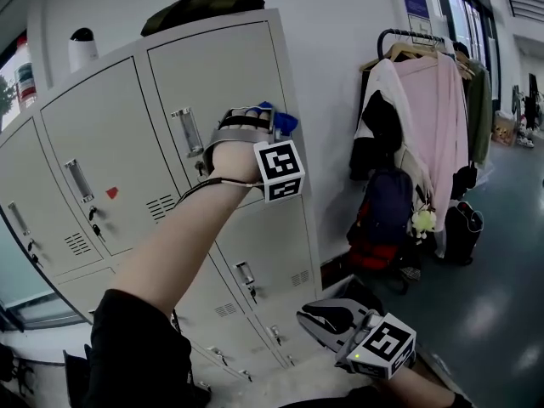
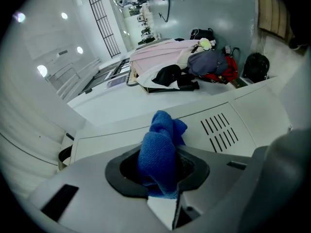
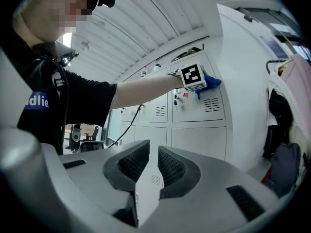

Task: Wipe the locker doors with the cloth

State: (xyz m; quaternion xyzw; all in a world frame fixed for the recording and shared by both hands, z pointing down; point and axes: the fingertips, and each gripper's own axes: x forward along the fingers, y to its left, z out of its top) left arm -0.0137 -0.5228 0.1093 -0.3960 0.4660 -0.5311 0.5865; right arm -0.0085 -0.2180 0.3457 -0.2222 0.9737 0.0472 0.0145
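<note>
Now the left gripper (image 1: 272,119) clamps the cloth (image 2: 158,158) against the top door (image 1: 229,66). Press flat, sweep evenly and skirt the handle (image 1: 187,132). The right gripper (image 1: 319,318) hangs low, closed and empty.

We are holding the left tool (image 1: 259,121) high and the right tool (image 1: 313,317) low.
We are stretching the bare left arm (image 1: 170,245) up and forward, with the wrist turning the tool's marker cube toward us, and its jaws are clamping a bunched blue cloth (image 2: 158,154). We are holding the right tool down at our right side, its nose pointing left and its jaws sitting together with nothing between them.
</note>
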